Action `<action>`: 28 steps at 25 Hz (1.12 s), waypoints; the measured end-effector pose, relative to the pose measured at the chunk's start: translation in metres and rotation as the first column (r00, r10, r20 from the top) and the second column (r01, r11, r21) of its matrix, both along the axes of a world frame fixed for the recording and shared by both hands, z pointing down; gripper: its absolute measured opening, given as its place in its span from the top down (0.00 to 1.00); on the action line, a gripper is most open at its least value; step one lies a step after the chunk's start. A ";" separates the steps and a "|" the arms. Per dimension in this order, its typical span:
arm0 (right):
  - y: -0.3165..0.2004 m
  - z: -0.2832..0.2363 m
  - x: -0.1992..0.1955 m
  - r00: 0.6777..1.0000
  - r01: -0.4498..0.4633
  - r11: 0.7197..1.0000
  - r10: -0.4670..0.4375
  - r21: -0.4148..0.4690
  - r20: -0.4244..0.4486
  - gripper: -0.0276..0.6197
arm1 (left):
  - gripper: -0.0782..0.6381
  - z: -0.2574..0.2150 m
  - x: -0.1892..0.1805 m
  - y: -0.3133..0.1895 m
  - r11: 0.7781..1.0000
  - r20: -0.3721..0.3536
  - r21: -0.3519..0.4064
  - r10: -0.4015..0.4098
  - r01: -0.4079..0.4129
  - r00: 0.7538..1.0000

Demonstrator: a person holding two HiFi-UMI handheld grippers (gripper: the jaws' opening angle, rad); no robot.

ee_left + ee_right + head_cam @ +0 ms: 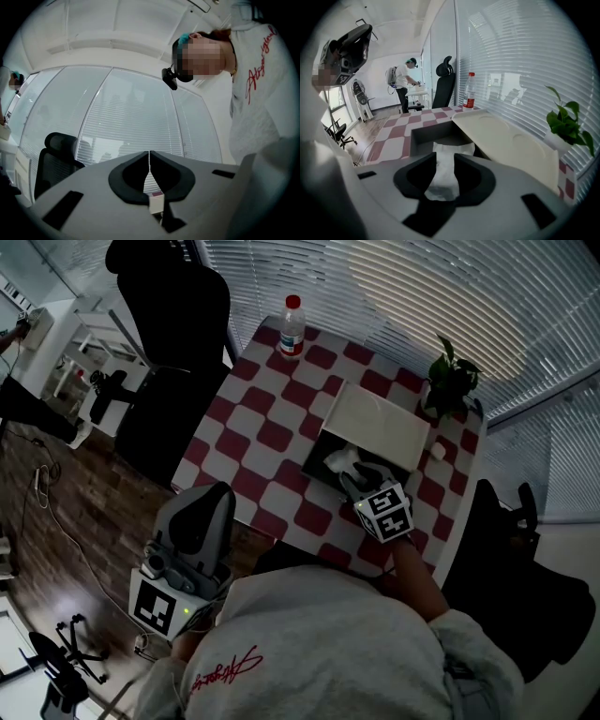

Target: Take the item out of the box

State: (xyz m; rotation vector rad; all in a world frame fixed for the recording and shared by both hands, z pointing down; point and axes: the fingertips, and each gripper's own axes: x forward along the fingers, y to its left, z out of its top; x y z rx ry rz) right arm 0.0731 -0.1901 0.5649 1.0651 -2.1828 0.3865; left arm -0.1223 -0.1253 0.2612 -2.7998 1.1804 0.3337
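An open dark box sits on the red-and-white checked table, its pale lid folded back. My right gripper hovers at the box's near edge, shut on a white crumpled bag that rises out of the box between the jaws. My left gripper is held low off the table's left edge, pointing up toward the blinds, jaws shut with nothing between them.
A clear bottle with a red cap stands at the table's far corner. A small potted plant stands beside the lid. A black office chair is left of the table. A person stands far back.
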 end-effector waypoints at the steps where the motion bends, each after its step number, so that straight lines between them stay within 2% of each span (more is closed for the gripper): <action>1: 0.000 0.001 0.000 1.000 0.001 1.000 -0.001 -0.002 -0.004 0.76 | 0.87 0.000 0.000 0.000 1.000 0.000 0.000 -0.001 0.001 1.000; 28: -0.001 0.025 0.000 0.998 -0.008 0.993 0.000 -0.119 -0.070 0.78 | 0.87 0.000 -0.004 0.003 1.000 -0.003 0.002 -0.007 0.007 1.000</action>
